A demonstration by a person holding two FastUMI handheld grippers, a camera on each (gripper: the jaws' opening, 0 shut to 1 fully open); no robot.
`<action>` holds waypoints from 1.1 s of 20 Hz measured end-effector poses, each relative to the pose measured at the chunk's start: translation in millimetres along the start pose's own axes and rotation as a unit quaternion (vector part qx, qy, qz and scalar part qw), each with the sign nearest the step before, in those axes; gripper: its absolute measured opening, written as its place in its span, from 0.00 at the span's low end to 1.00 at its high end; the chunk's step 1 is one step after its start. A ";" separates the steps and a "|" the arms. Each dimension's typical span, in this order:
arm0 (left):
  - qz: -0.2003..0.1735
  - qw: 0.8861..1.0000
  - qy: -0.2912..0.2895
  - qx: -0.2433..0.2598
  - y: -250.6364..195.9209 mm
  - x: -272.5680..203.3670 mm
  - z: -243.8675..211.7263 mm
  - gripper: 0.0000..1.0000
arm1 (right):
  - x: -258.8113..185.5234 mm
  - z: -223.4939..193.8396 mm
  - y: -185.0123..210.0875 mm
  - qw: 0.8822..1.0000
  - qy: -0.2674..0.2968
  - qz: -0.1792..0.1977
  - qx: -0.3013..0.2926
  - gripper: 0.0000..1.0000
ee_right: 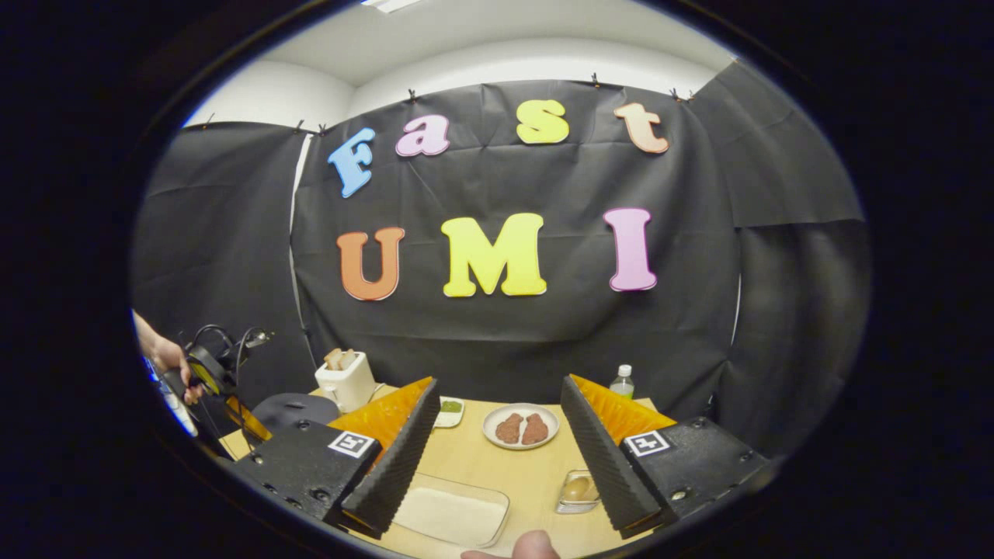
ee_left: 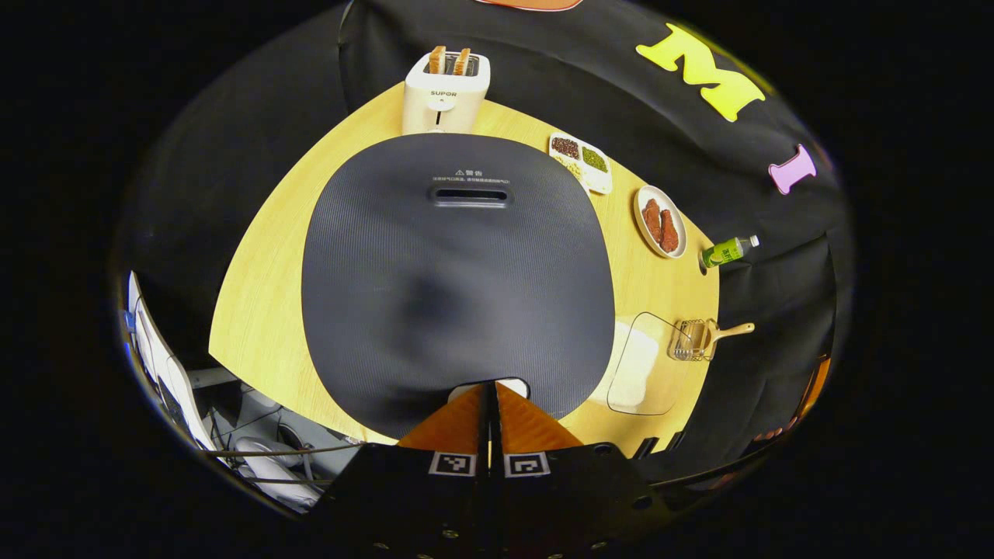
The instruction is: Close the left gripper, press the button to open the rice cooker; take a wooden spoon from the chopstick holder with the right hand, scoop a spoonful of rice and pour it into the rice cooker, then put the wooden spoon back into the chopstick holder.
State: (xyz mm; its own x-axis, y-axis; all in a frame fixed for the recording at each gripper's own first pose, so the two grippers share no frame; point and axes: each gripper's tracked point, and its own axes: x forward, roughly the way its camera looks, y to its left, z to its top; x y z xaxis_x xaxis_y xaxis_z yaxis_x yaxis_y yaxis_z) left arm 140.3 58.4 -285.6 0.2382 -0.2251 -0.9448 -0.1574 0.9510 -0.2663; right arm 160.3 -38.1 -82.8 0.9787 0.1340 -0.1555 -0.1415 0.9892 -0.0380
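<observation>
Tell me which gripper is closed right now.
The left gripper: its fingers meet, tips over the rice cooker lid's front button. The right gripper stands wide open.

Bare table (ee_right: 497, 466) between rice tray (ee_right: 450, 516) and plate (ee_right: 520, 425) — passable.

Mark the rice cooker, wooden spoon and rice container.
rice cooker (ee_left: 458, 279), left gripper view, middle of the dark lid.
wooden spoon (ee_left: 734, 331), left gripper view, on the handle sticking out of the holder.
rice container (ee_right: 454, 516), right gripper view, on the rice inside.

The right hand-held gripper (ee_right: 497, 458) is held wide open above the light wooden table (ee_right: 474, 458), over a clear rice tray (ee_right: 454, 519).
</observation>
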 end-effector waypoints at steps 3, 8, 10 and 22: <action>-0.034 0.998 -0.038 -0.035 -11.4 -19.1 5.6 0.01 | -6.0 1.9 -4.5 1.000 0.000 -0.006 0.005 0.99; -0.062 0.990 -0.114 -0.056 -23.3 -56.3 9.4 0.27 | -19.0 16.7 -10.5 1.000 -0.018 -0.022 0.005 1.00; -0.076 0.985 -0.148 -0.046 -30.9 -70.9 17.3 0.41 | -25.5 19.6 -12.5 0.999 -0.021 -0.026 0.007 1.00; -0.052 0.897 -0.440 -0.008 -40.6 -199.4 102.8 0.95 | -68.4 24.7 -40.2 0.997 -0.032 -0.064 -0.004 1.00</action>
State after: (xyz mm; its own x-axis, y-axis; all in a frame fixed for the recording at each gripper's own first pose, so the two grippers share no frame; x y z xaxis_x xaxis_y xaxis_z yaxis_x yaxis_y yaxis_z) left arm 197.7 86.4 -66.7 0.9148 -0.0516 -0.4005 -0.1023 0.9298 -0.3535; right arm 102.7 -85.6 -46.2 0.9963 0.0095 -0.0858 -0.0149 0.9980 -0.0619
